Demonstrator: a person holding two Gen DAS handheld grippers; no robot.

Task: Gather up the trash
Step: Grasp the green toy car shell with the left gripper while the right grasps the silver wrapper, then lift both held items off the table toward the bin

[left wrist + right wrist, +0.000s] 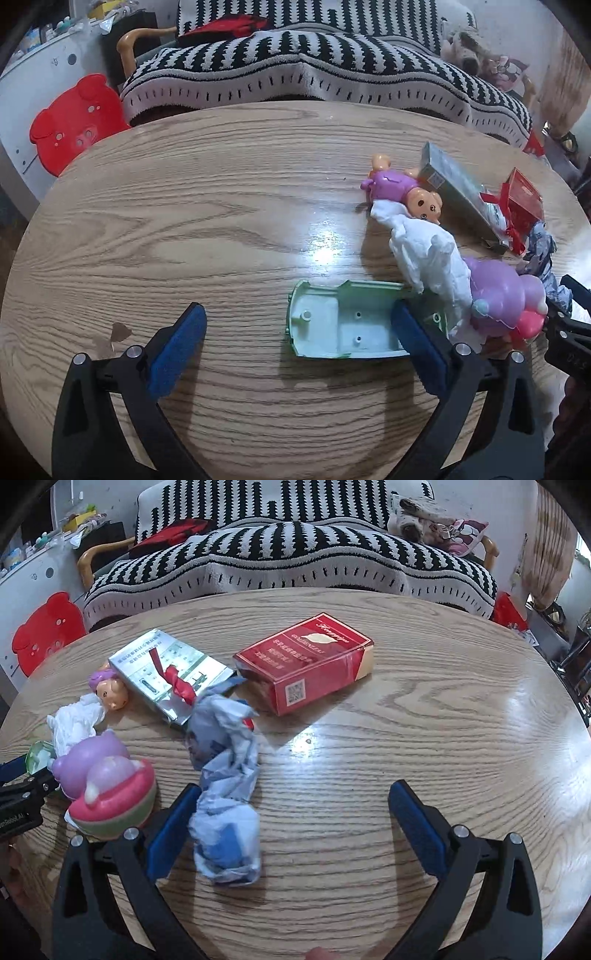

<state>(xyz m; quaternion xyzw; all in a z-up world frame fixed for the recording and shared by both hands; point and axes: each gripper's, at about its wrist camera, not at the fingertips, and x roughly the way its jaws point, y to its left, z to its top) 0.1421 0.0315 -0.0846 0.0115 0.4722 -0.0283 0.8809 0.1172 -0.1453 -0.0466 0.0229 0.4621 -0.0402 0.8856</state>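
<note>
Closing on the crumpled blue-and-white wrapper (pixel 225 797) is my step in hand: my right tool (pixel 295 827) is spread wide and pinching nothing, its left pad just beside the wad, which lies on the table (pixel 424 738) in front of the red cigarette pack (pixel 306 661). I should shift left to centre the wad, then squeeze low. My left tool (pixel 295 354) is spread too, over the green plastic shell (pixel 340 325).

Round wooden table (pixel 406 738) carries a red box (pixel 306 661), silver box (pixel 166 672), crumpled wrapper (pixel 225 775), white tissue (pixel 428 254), toys (pixel 107 786) and green plastic shell (pixel 343 325)
</note>
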